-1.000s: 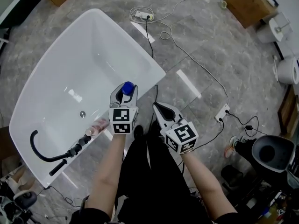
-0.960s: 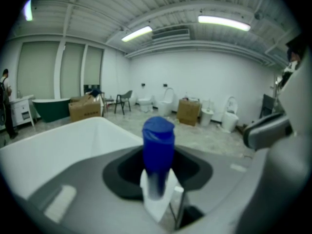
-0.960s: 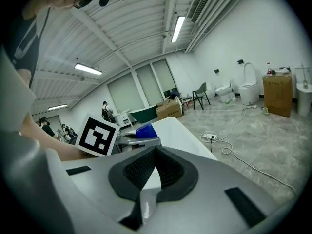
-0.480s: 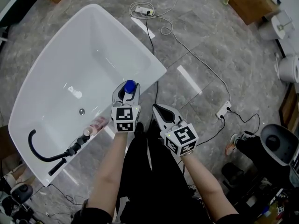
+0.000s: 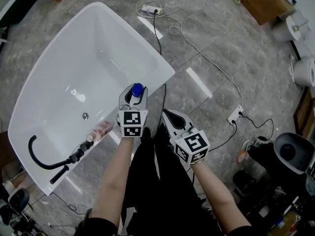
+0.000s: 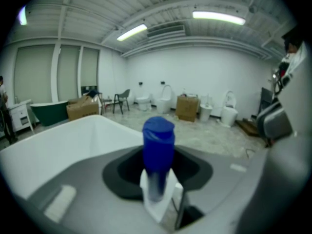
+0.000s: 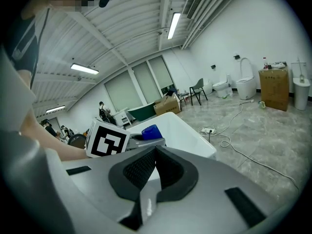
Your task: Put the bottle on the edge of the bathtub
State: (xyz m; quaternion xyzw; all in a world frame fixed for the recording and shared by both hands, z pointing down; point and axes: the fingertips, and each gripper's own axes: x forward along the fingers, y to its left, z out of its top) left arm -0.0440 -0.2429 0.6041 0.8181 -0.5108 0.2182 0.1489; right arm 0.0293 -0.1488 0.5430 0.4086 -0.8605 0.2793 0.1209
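A bottle with a blue cap (image 5: 137,89) stands upright between the jaws of my left gripper (image 5: 133,94), which is shut on it. It hangs over the near rim of the white bathtub (image 5: 165,69); whether it touches the rim is hidden. In the left gripper view the blue-capped bottle (image 6: 158,141) fills the middle, with the bathtub (image 6: 73,135) behind it to the left. My right gripper (image 5: 168,114) hovers beside the tub over the floor, shut and empty. The right gripper view shows that gripper (image 7: 155,151) with pads together, and the tub (image 7: 181,129) beyond.
A pink bottle (image 5: 100,130) lies on the tub's near rim beside a black faucet with hose (image 5: 49,164). A power strip (image 5: 150,8) with cables, a wall socket block (image 5: 235,117), a cardboard box (image 5: 261,1), toilets (image 5: 304,72) and a black bin (image 5: 293,157) stand on the marble floor.
My left gripper has sunk slightly with the bottle over the tub's rim. The right gripper has stayed in place.
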